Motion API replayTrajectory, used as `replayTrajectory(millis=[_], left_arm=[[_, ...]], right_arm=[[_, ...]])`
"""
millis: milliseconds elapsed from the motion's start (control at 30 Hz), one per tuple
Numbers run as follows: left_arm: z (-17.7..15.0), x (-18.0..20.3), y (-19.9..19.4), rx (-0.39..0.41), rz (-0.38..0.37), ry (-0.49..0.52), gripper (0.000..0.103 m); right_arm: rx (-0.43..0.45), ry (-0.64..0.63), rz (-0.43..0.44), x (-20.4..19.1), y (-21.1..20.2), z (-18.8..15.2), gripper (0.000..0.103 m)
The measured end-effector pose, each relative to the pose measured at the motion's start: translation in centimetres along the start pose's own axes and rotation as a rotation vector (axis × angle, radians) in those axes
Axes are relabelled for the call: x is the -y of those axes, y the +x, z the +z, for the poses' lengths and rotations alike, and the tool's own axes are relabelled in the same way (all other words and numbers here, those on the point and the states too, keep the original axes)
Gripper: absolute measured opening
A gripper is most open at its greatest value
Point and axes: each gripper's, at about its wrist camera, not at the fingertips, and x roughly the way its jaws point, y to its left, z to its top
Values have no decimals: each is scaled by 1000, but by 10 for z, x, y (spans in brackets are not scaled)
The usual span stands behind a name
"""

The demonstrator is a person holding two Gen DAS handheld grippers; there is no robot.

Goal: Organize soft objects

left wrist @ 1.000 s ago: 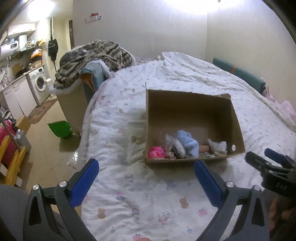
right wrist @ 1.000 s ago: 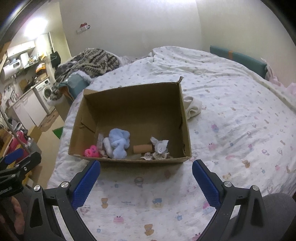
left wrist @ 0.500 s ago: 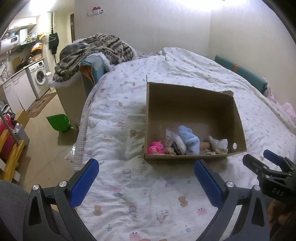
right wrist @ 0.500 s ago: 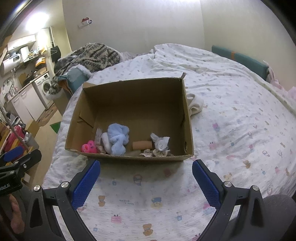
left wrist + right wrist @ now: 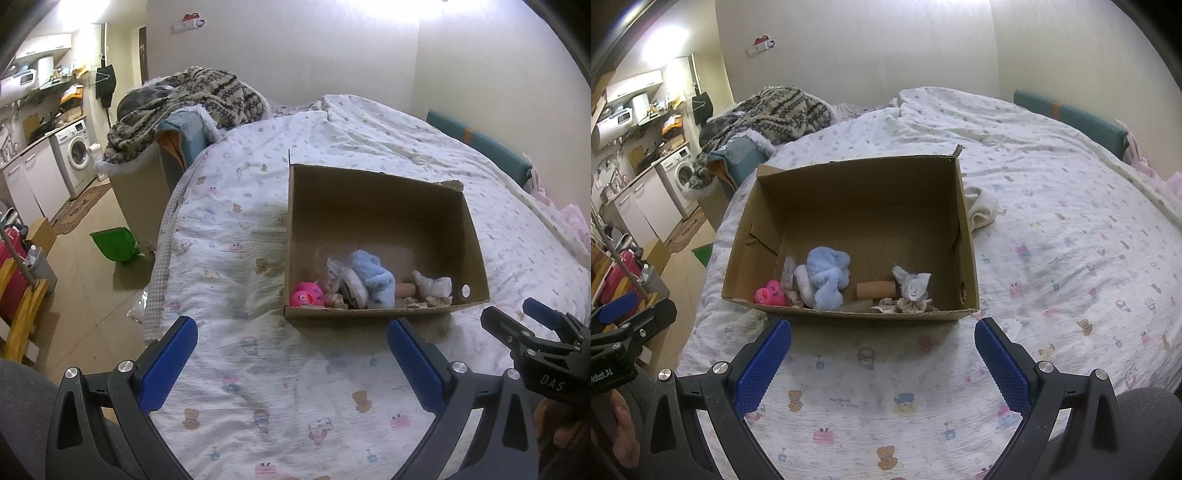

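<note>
I'm holding both grippers low over the bed [image 5: 258,206], w/ the cardboard box [image 5: 967,258] sitting ahead of me on the sheet. Over the last sec I've been easing back and a bit upward: the box is reading slightly farther off and more of the printed sheet is showing betw. my tips and its near wall. Nothing inside the box has shifted. I'm judging that as a pause betw. picks, not a grab in progress.

Left gripper [image 5: 291,350]: jaws spread wide, nothing betw. them. Right gripper [image 5: 882,350]: same, wide apart and empty.

Soft stuff already in the box, bunched along the near wall: pink plush toy [image 5: 771,292], light blue fleece bundle [image 5: 827,277], white rolled cloth [image 5: 913,287], plus a cardboard tube [image 5: 875,289] and some crumpled bits I can't ID.

The right wrist view is giving me what the left isn't: a white cloth [image 5: 980,206] lying on the bed just beside the box's right wall, outside it. From the left wrist that spot is hidden behind the box. Prob. the next item to collect, so the right side looks better placed for it. The left view is showing the floor, a green dustpan [image 5: 114,243] and a washing machine [image 5: 75,155] instead.
</note>
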Motion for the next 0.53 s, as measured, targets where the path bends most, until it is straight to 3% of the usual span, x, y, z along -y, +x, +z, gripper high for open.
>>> replayTrajectory(millis=[533], left_arm=[[-3,2,5,-18,6,-14,103]], right_arm=[[6,1,9,-2,-1,0,103]])
